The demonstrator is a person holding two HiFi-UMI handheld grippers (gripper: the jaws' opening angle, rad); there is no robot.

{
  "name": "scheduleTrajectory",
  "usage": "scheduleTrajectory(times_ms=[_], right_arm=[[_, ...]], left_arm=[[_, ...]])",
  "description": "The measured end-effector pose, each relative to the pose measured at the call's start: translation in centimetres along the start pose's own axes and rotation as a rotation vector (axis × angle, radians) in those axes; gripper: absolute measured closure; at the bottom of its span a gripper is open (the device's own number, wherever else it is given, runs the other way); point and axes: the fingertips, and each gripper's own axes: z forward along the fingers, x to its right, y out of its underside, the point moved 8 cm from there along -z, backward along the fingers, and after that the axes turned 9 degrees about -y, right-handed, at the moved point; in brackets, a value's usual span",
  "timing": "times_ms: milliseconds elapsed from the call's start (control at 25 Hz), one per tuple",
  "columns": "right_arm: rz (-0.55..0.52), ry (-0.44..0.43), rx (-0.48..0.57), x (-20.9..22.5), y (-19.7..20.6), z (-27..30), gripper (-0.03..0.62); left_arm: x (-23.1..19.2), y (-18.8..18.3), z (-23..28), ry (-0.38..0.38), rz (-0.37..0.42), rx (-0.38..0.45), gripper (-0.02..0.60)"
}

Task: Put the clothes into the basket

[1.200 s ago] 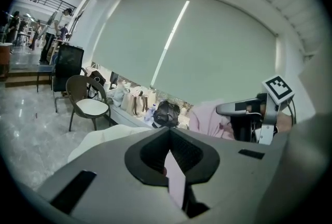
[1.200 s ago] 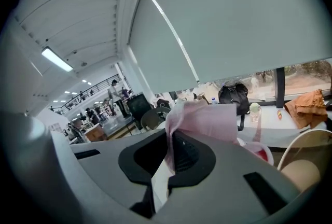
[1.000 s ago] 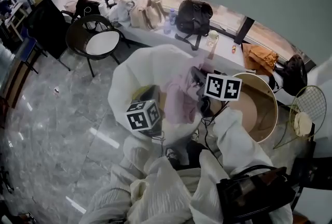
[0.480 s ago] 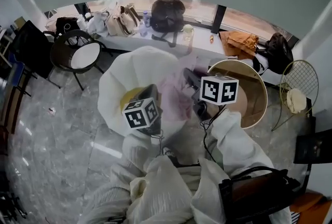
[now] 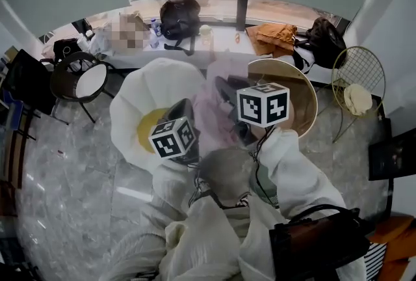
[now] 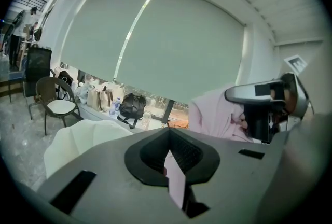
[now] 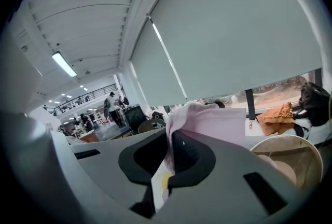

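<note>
While the left gripper (image 6: 175, 179) and right gripper (image 7: 162, 176) each have their fingers clamped on the pink garment (image 5: 211, 110), the round basket (image 5: 312, 88) just beside it shows a bare tan inside.

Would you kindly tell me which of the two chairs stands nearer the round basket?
The gold wire chair with the cream cushion, just right of the basket; the dark chair with the white seat stands far off to the left.

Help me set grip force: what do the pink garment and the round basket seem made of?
The pink garment looks like thin, soft, matte cloth: it drapes and creases loosely. The basket shows a smooth tan matte wall and pale rim, no weave; fabric or plastic, unclear.
</note>
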Motion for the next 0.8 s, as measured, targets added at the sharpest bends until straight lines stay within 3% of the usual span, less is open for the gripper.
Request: scheduleTrajectory(times_ms=[200, 360, 800], right_arm=[[0.044, 0.042, 0.003, 0.4, 1.4, -4.0, 0.563], [0.072, 0.095, 0.017, 1.1, 2.0, -6.8, 0.563], [0.161, 0.39, 0.242, 0.6, 3.9, -15.3, 0.563]], left_arm=[[2.9, 2.1, -0.6, 0.034, -0.023, -0.051, 0.575], [5.2, 2.8, -0.2, 0.118, 0.031, -0.078, 0.575], [8.3, 2.6, 4.6, 0.402, 0.153, -0.193, 0.575]])
